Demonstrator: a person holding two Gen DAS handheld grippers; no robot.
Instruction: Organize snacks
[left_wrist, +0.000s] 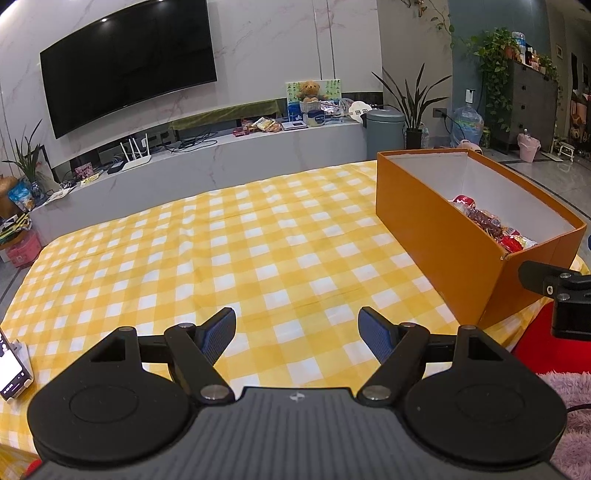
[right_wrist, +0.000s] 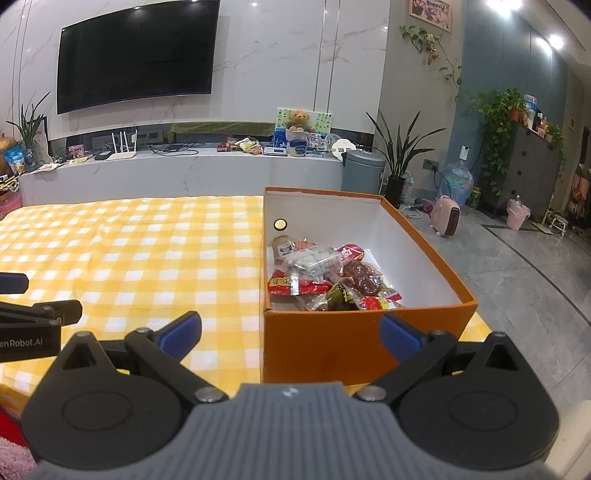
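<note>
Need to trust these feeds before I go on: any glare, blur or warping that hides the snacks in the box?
Left wrist view: sharp, fisheye bends the TV; the orange box wall hides most snacks. Right wrist view: ceiling lights flare top right, a bright spot sits on the box's inner wall, wrappers glint, yet snacks read clearly. Both grippers, left and right, stand open and in focus.

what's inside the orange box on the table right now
The orange box holds a heap of wrapped snacks, mostly red packets, with a clear tray on top. Whatever lies beneath the heap is covered.
</note>
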